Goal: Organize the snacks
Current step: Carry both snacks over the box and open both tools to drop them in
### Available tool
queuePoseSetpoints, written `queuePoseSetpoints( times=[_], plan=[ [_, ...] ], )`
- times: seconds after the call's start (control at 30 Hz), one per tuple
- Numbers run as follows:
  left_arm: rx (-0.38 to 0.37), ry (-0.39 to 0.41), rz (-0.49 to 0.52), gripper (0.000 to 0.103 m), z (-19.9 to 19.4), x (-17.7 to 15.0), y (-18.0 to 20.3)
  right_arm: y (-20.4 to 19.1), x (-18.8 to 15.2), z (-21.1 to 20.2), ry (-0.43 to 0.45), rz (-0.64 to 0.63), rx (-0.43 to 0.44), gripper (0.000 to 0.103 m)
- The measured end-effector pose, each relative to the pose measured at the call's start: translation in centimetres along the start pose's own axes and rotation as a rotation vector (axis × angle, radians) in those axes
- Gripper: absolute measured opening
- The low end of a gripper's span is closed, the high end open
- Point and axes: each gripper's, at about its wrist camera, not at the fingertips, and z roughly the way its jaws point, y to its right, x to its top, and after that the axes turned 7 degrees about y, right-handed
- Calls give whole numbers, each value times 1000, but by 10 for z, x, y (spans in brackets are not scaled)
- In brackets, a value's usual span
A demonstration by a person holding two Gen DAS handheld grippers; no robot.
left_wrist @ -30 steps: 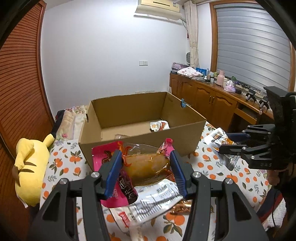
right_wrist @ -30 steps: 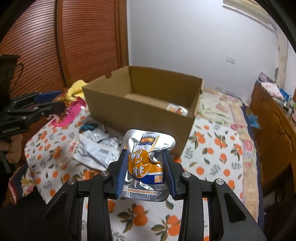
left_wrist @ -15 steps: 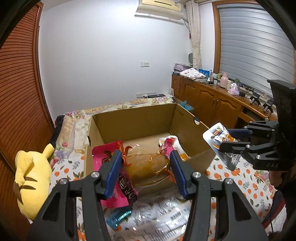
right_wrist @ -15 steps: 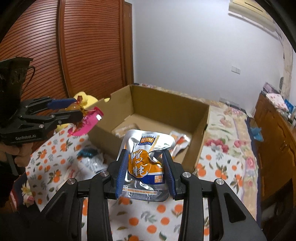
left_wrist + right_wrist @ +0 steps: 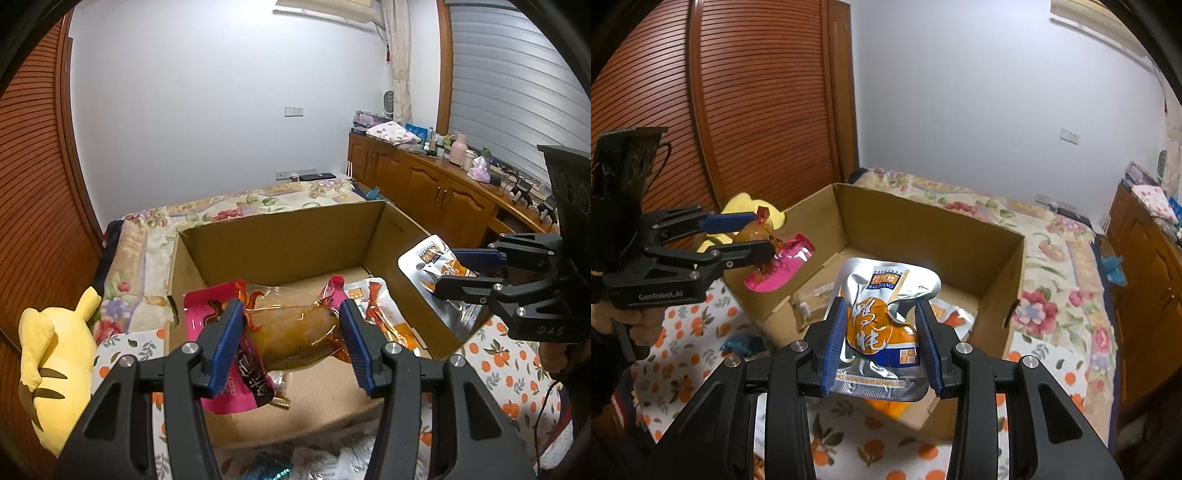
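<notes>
An open cardboard box (image 5: 280, 236) (image 5: 1015, 280) stands on the bed. My left gripper (image 5: 291, 332) is shut on a pink and clear snack packet (image 5: 291, 332) with an orange-brown piece inside, held over the box's near-left part; it also shows in the right wrist view (image 5: 775, 266). My right gripper (image 5: 882, 332) is shut on a silver and orange pouch (image 5: 882, 314), held over the box's right side; it also shows in the left wrist view (image 5: 436, 262). Snack packets (image 5: 380, 306) (image 5: 812, 302) lie on the box floor.
A yellow plush toy (image 5: 55, 365) lies left of the box. Loose packets (image 5: 742, 341) lie on the orange-print cloth (image 5: 506, 365) in front of the box. A wooden sideboard (image 5: 436, 188) runs along the right wall; a slatted wardrobe (image 5: 757, 99) stands at left.
Both grippers have risen and moved forward with their packets, from in front of the box to above its open top.
</notes>
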Motion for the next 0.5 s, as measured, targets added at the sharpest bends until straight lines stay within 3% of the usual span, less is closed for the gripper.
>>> queuePoseSetpoints(
  times=[0.13, 0.2, 0.5],
  plan=[
    [-2, -16, -1, 53, 11, 0, -4, 3, -1, 18, -18, -7, -10, 38],
    [-1, -20, 4, 44, 14, -1, -4, 4, -2, 25, -28, -9, -16, 38],
    [-4, -31, 2, 42, 22, -5, -9, 4, -13, 46, -69, -4, -24, 38]
  ],
)
